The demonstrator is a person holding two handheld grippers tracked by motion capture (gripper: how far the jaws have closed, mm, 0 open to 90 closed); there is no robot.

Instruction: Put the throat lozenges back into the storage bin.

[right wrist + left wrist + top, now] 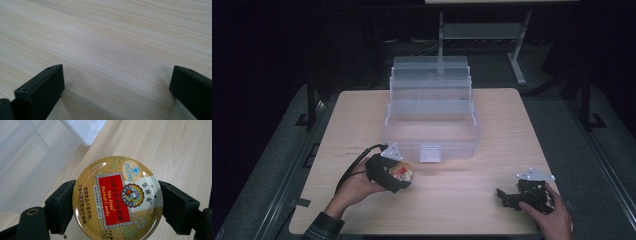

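Between the two black jaws of the left gripper [117, 202] sits a round candy tin [117, 198], its gold and red lid facing up toward that gripper's camera; the jaws press its rim from opposite sides, a hold that probably keeps the flat tin level for carrying. From the high view the left gripper [393, 172] and the tin [402, 173] hang just in front of the near wall of a clear plastic storage box [430, 131], close to its front latch [430, 153]. Ahead of the gripper, the box stands open, its tiered trays stepped back and up so the deep bottom compartment is exposed. That compartment looks empty, and nothing can be made out in the trays, though clear plastic makes this hard to judge. Well off to the side, the right gripper [507, 196] rests low over the bare wooden table [462, 200], jaws spread wide with nothing between them, seemingly waiting.
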